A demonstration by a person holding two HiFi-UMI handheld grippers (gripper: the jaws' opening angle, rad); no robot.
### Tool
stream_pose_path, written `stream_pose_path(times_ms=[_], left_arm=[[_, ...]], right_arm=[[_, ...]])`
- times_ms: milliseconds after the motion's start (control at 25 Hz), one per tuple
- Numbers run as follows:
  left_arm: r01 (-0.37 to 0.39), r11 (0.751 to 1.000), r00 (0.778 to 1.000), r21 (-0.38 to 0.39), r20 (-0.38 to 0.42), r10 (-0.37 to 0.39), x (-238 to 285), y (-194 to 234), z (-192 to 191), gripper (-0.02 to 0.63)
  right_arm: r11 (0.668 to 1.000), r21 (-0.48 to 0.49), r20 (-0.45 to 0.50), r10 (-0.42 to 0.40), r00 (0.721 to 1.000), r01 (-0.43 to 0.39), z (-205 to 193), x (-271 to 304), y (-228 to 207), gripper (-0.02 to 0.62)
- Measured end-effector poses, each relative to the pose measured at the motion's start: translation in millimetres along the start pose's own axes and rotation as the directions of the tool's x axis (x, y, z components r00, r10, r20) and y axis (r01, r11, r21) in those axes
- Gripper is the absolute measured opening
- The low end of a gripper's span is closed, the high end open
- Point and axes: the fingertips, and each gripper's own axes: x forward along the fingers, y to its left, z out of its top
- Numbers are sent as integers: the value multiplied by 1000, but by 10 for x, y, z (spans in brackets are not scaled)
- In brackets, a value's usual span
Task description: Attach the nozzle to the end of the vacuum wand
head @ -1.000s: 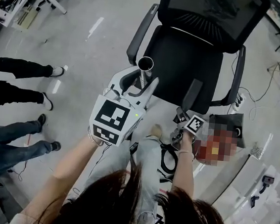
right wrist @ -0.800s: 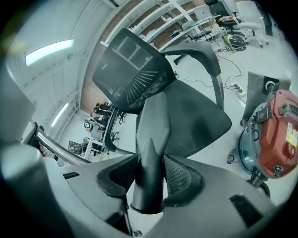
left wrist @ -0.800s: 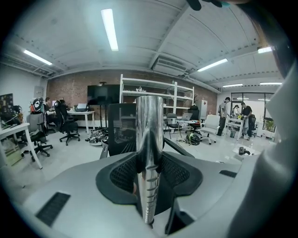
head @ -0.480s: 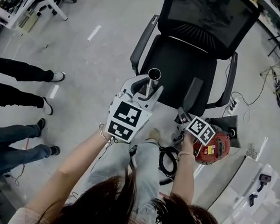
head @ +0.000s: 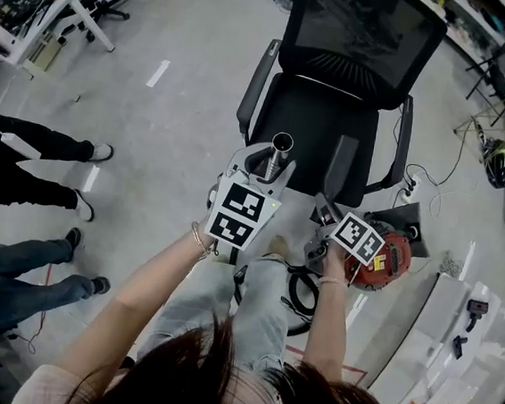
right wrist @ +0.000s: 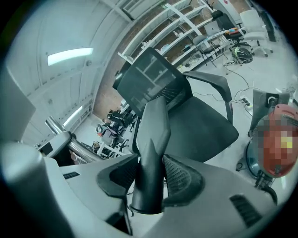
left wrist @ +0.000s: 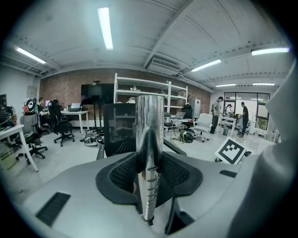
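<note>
The chrome vacuum wand [head: 280, 150] stands upright with its open end up, and my left gripper [head: 270, 167] is shut on it. In the left gripper view the wand [left wrist: 149, 135] rises straight between the ribbed pads [left wrist: 122, 174] of the left gripper [left wrist: 150, 160]. My right gripper [head: 327, 215] is shut on the dark tapered nozzle [head: 340, 168], which points up just right of the wand. In the right gripper view the nozzle [right wrist: 153, 135] is clamped in the right gripper [right wrist: 151, 179], and the wand [right wrist: 77, 148] shows at the left, apart from it.
A black office chair [head: 334, 107] stands right behind both grippers. The red vacuum body [head: 383, 260] sits on the floor at the right, with a black hose [head: 301, 293] by the person's legs. Bystanders' legs [head: 34, 142] are at the left, a desk [head: 34, 17] at the far left.
The left gripper has carried the wand to the right, closer to the nozzle. The right gripper has hardly moved. Both stay shut on what they hold.
</note>
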Motion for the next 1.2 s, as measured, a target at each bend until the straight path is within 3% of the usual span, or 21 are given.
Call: stream_pose_path(times_ms=[400,880,1200], left_arm=[[54,998,998,25,15,-55,-260,-36,-30,158],[122,992,992,32,17,-123,-459,-25,-94,158],[112,993,994,42,9,-112,-401,-118,-55,158]], right_arm=[[999,-18,122,53,991,-51,-51,-257,545,186],[988,-110,290,140,947,-113,205,-582,1337,186],[963,-207,295,230,927,-173,515,-692,1706,186]])
